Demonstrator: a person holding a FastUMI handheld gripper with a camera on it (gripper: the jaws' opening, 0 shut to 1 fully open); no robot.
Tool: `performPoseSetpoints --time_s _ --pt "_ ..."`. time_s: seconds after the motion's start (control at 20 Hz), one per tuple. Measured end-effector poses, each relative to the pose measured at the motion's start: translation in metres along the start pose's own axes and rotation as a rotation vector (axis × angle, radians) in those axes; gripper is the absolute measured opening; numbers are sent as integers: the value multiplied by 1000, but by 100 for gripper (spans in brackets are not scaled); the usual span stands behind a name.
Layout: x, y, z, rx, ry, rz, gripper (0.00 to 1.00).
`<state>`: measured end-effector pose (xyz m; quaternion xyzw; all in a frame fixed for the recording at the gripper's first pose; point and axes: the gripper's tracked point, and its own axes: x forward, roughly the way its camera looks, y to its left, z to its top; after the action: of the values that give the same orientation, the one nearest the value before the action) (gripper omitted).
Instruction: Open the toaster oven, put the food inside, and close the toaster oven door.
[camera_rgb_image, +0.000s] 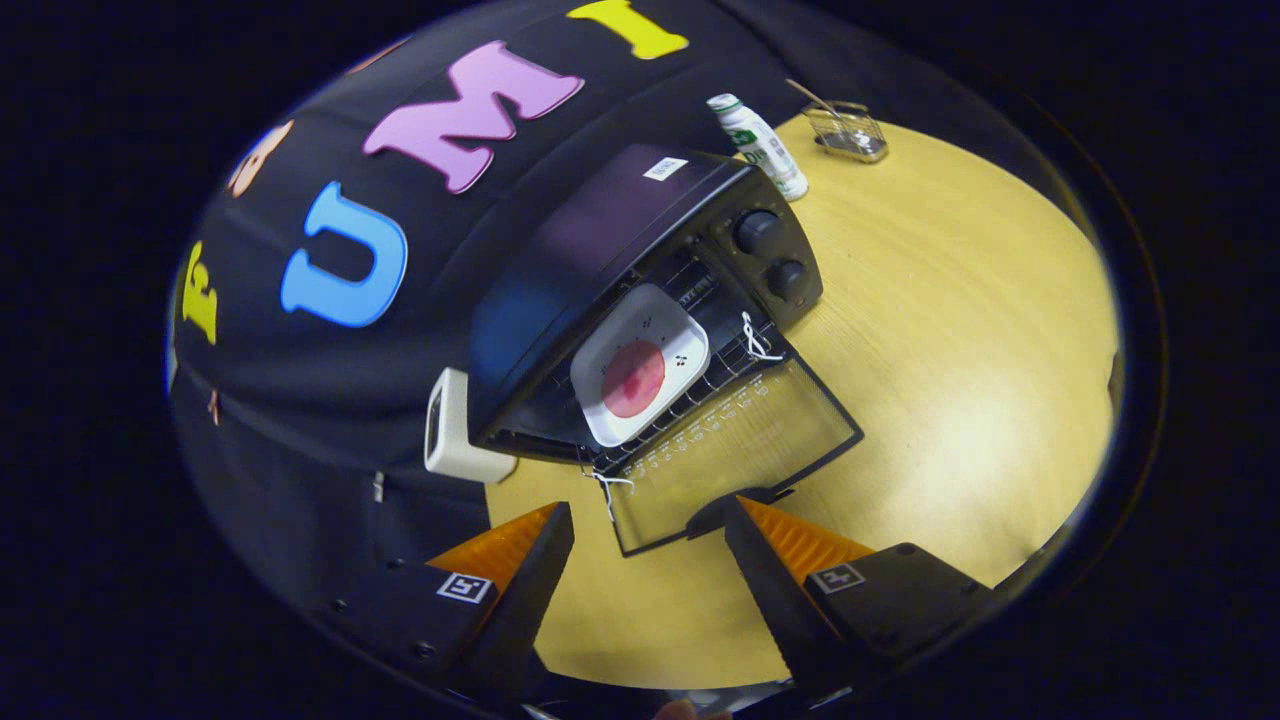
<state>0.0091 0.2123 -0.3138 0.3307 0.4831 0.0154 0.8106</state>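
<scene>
Toaster oven standing on the wooden surface against the booth wall, with its glass door swung fully down so that it lies flat and juts toward the tool. The food, a pink round piece on a white square plate, already rests on the wire rack inside the cavity, so by this reading only the closing step is left. The tool's two fingers are spread wide and hold nothing; the door's free edge, with its dark handle, lies just ahead of them, closer to the finger on the oven's knob side and seemingly touching its tip. The door's long axis runs crosswise to the fingers, and its hinge line sits beyond, at the mouth of the oven. Closing would therefore call for lifting that near edge up and away, toward the cavity. A bottle and a small wire basket stand well apart, beyond the oven.
</scene>
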Motion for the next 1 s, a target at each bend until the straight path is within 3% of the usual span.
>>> performPoseSetpoints --time_s 0.2,0.4,0.75,1.0 --pt "5 -17 -24 -302 24 -68 99" --pt "24 -43 -59 -471 78 -130 99" --pt "70 -70 -88 -620 123 -203 99" --pt "92 -73 -88 -644 111 -243 99"
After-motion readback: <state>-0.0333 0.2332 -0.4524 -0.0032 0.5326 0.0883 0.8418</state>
